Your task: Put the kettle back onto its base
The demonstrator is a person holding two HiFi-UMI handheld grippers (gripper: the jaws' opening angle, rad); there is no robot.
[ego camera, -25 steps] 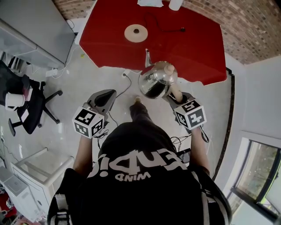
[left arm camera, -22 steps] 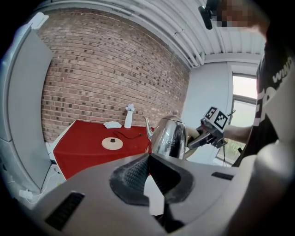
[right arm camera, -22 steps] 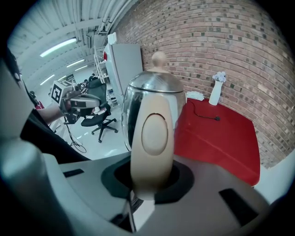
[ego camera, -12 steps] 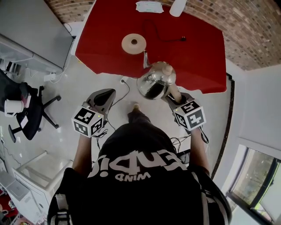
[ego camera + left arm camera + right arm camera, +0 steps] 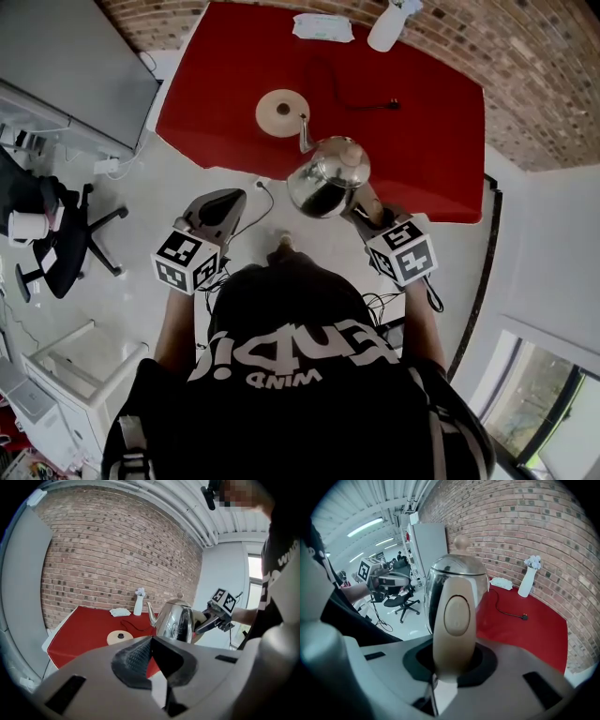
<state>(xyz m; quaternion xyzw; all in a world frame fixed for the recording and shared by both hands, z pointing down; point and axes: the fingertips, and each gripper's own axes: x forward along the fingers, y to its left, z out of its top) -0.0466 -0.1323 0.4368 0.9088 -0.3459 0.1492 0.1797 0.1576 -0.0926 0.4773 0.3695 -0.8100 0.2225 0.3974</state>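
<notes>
A shiny steel kettle (image 5: pixel 330 173) with a beige handle (image 5: pixel 454 620) hangs in the air over the near edge of the red table (image 5: pixel 422 141). My right gripper (image 5: pixel 367 208) is shut on that handle from behind, and the spout points toward the round beige base (image 5: pixel 283 110) on the table. The base lies a short way beyond the spout, its black cord trailing to the right. My left gripper (image 5: pixel 225 202) is held over the floor left of the kettle, with its jaws together and nothing between them. The left gripper view shows the kettle (image 5: pixel 176 620) and the base (image 5: pixel 120 637).
A white vase (image 5: pixel 389 26) and a folded white cloth (image 5: pixel 322 26) sit at the table's far edge by the brick wall. A black plug (image 5: pixel 392 103) lies on the table. An office chair (image 5: pixel 56 234) and a grey cabinet (image 5: pixel 75 66) stand at the left.
Both grippers and the kettle have moved toward the table. The kettle went from above the floor to above the table's near edge, closer to the base.
</notes>
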